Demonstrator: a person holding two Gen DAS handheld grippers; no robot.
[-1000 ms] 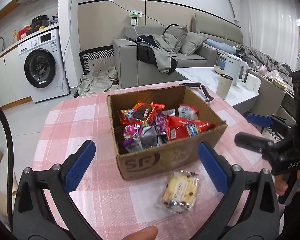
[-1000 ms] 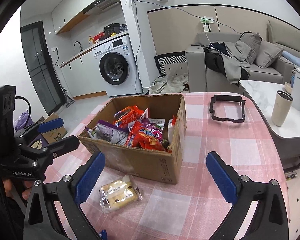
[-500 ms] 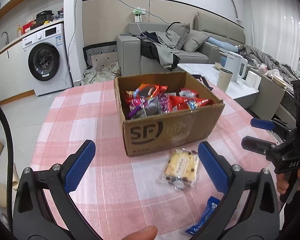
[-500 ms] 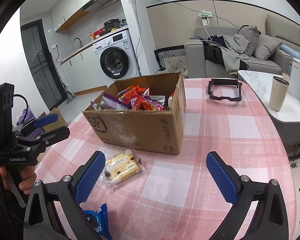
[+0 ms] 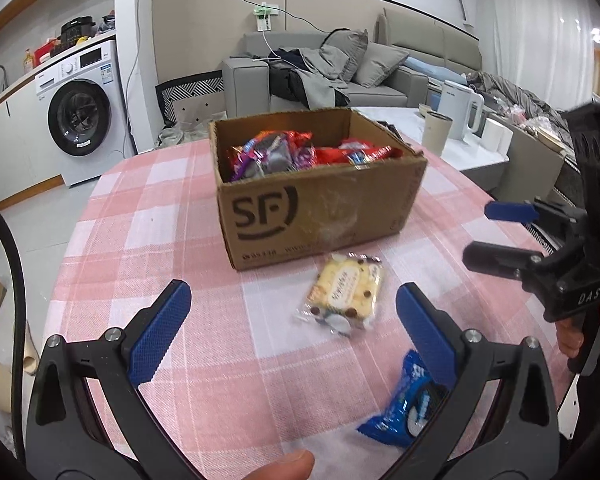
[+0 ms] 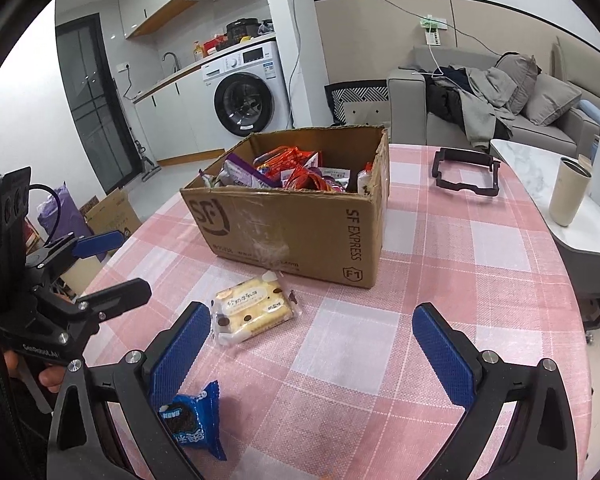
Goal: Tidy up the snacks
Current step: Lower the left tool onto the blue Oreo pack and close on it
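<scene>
A brown SF cardboard box full of colourful snack packets stands on the pink checked table; it also shows in the right wrist view. A clear pack of pale biscuits lies just in front of the box. A blue cookie packet lies nearer me. My left gripper is open and empty above the table, behind the biscuits. My right gripper is open and empty, to the right of both loose packs.
A black plastic frame lies at the table's far right. A side table with a beige cup and white kettle stands to the right. A sofa and washing machine are beyond.
Both grippers have drawn back and lowered from over the box. The biscuit pack now sits farther ahead and the blue cookie packet has come into view. Both stay open.
</scene>
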